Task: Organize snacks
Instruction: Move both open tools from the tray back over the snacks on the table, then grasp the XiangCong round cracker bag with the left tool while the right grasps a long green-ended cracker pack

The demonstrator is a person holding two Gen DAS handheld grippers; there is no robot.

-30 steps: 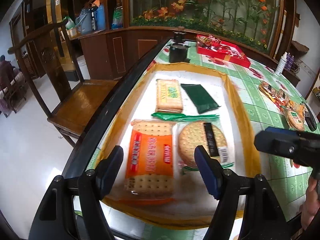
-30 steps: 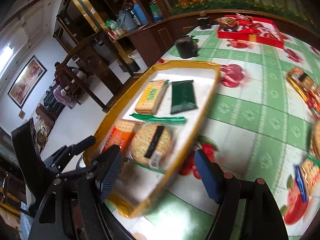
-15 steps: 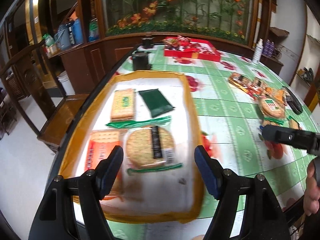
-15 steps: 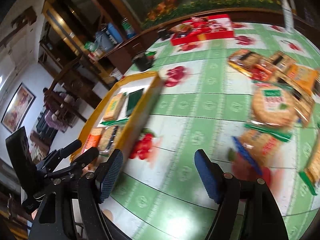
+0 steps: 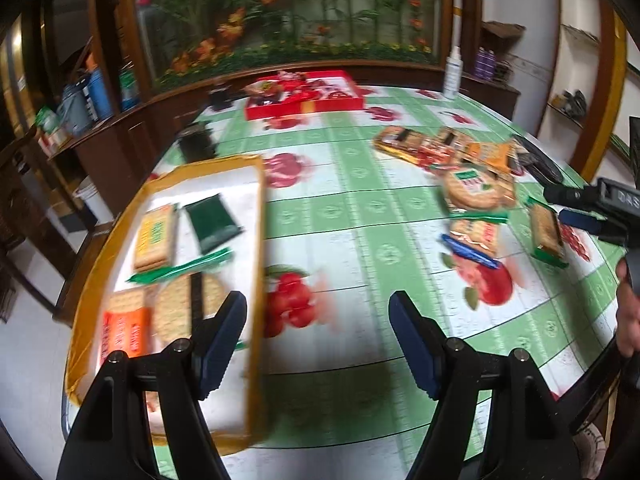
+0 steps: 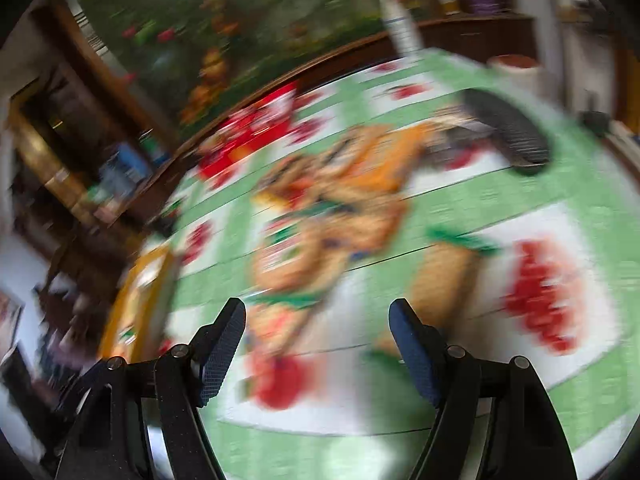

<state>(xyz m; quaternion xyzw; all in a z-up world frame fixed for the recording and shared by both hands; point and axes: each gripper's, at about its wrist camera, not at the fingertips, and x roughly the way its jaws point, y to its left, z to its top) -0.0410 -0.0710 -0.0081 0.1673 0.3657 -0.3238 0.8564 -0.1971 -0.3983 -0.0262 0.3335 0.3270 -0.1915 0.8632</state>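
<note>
Both views have swung off the tray toward the loose snack pile: a second ago the left wrist view was filled by the yellow-rimmed tray (image 5: 256,240), now it sits in the left half of frame. Right wrist view is heavily motion-blurred.

Left gripper (image 5: 318,340): jaws spread, nothing between them, bare green fruit-print tablecloth (image 5: 360,208) beneath. Right gripper (image 6: 318,344): jaws spread too, empty, with the blurred pile just beyond its tips; it also shows at the right edge of the left view.

Tray already holds a yellow cracker pack (image 5: 154,236), a dark green sachet (image 5: 212,222), a thin green stick pack (image 5: 180,266), a round cracker pack (image 5: 186,308) and an orange cracker pack (image 5: 124,330).

Still loose, right half of the left view: a round biscuit pack with green label (image 5: 474,190), a blue-edged cracker pack (image 5: 470,242), a green-edged biscuit pack (image 5: 548,230), more wrappers behind at upper right (image 5: 440,146).

Handling, my read:
- light, flat film packs; glossy wrap is probably slippery
- contents brittle, so squeeze gently or the crackers will crack
- flat on the cloth, so little height to grab; take it across the short width at mid-length, pads on the stiff biscuit stack, not the crimped end seals, which will fold
- the blue-edged pack sits nearest the right gripper, a likely next pick; blur means I can't confirm alignment
</note>
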